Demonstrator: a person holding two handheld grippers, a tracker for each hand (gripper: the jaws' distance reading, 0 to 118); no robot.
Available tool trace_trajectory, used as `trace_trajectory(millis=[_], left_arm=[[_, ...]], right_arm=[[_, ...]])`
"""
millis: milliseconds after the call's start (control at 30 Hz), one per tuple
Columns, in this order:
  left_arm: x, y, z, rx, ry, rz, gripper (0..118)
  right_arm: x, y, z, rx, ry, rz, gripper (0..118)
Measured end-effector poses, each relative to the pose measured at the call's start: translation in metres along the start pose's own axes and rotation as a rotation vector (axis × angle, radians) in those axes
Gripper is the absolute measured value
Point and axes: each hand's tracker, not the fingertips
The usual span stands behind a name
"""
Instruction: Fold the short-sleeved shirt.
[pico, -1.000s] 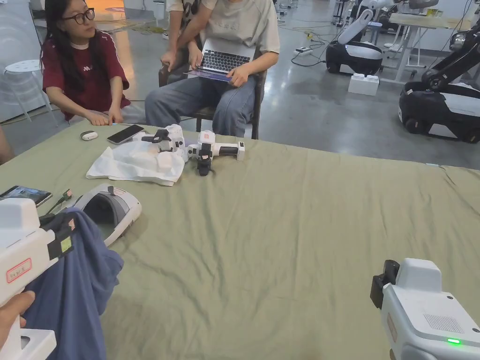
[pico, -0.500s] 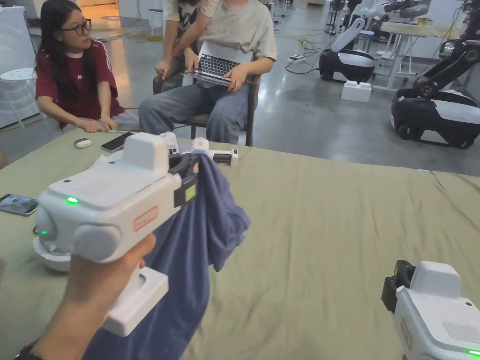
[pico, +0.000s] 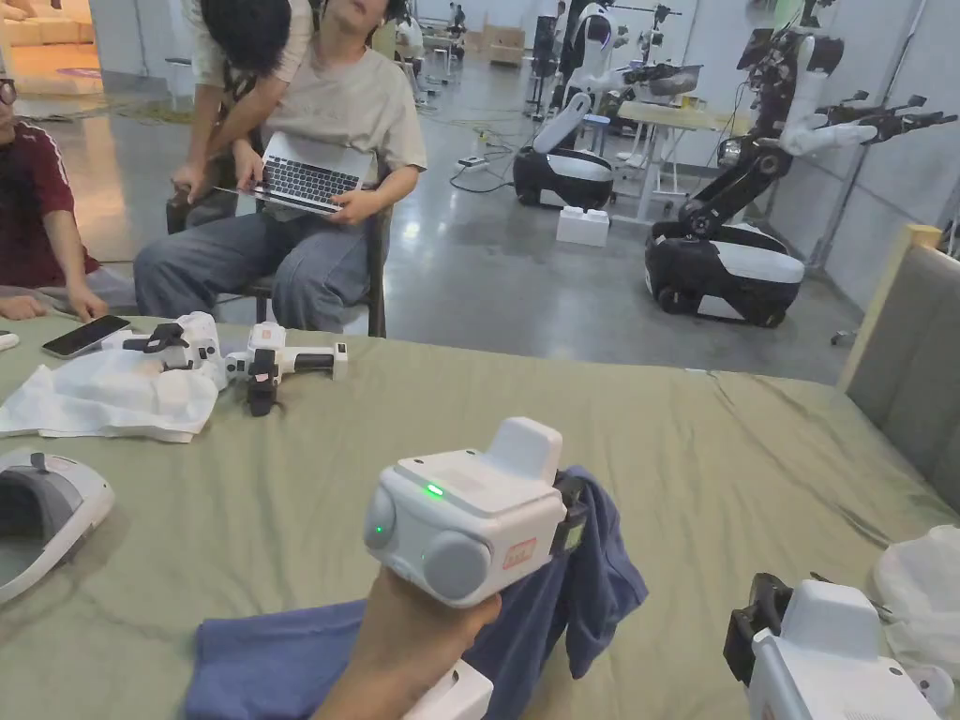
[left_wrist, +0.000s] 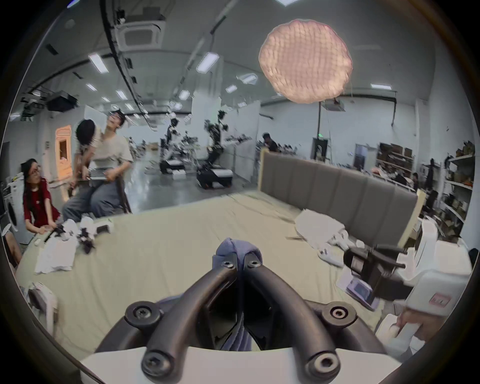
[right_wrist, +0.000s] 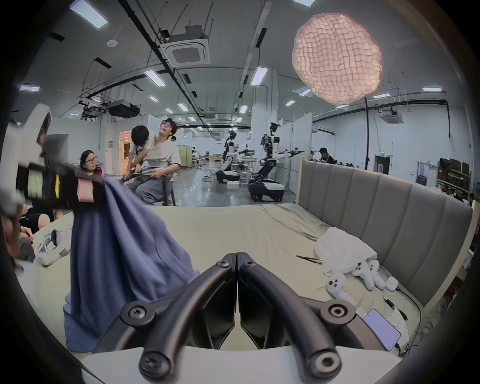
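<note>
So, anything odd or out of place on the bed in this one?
The blue shirt hangs bunched from the left gripper, not spread flat. The bed sheet is wrinkled and cluttered: spare grippers, a headset, white cloth. Nothing looks damaged.

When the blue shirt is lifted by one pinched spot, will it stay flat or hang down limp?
Probably limp: the blue shirt drapes in soft folds from the left gripper, its lower part pooling on the bed sheet. It looks light, since one small pinch carries it. It may slide easily over the sheet, so spreading it likely needs the right gripper too.
</note>
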Motion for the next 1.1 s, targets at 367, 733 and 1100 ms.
trace_trajectory(millis=[367,733,1100], left_arm=[[0.043,-0.082,-0.037,-0.158,-0.07,0.04,63],[-0.028,-0.052,0.07,0.137,0.267,0.112,69],[-0.094,-0.079,0.158,0.207,0.574,0.129,0]], right_arm=[[0.029,-0.027,0.002,-0.08,-0.049,-0.028,0],[0.006,-0.017,0.003,-0.045,0.013,-0.007,0],[-0.035,0.003,0.006,0.06,0.079,-0.011,0]])
